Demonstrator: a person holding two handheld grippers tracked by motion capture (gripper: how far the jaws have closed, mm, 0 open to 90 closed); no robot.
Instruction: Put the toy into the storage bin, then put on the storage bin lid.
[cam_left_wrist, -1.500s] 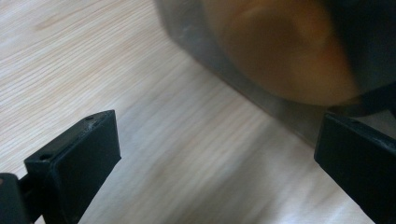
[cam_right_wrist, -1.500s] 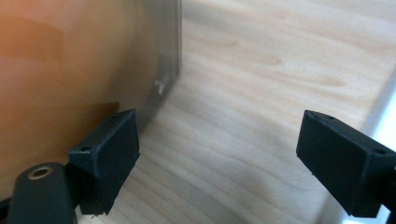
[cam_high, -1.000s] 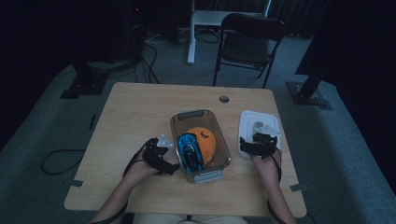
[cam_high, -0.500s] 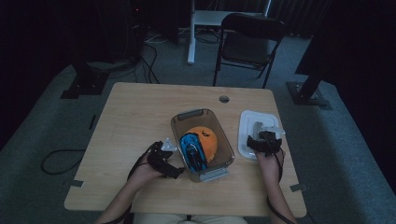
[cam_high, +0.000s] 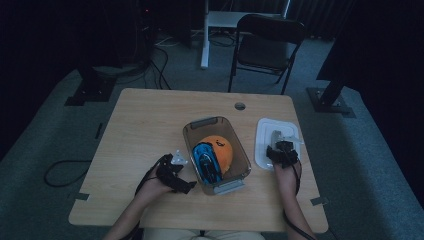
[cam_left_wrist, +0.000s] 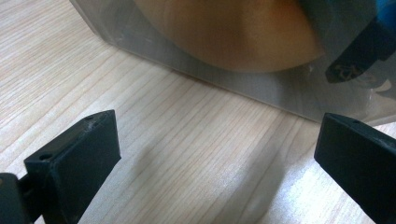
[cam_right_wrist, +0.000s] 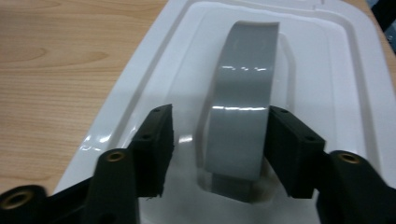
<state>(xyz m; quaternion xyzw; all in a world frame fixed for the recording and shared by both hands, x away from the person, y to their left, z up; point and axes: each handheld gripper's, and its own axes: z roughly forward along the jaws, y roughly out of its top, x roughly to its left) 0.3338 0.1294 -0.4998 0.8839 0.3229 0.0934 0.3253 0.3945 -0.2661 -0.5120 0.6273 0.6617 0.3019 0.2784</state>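
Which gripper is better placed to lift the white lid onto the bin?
Right. The right gripper straddles the lid handle; the left gripper is open beside the bin.

Left fingers (cam_left_wrist: 70, 163) apart, right closing

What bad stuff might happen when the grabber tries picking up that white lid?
The right hand-held gripper straddles the lid's grey handle, but one jaw shows a gap beside it, so the white lid might slip or tilt when lifted. The left hand-held gripper is open beside the clear box, not holding it, so the box could slide if bumped.
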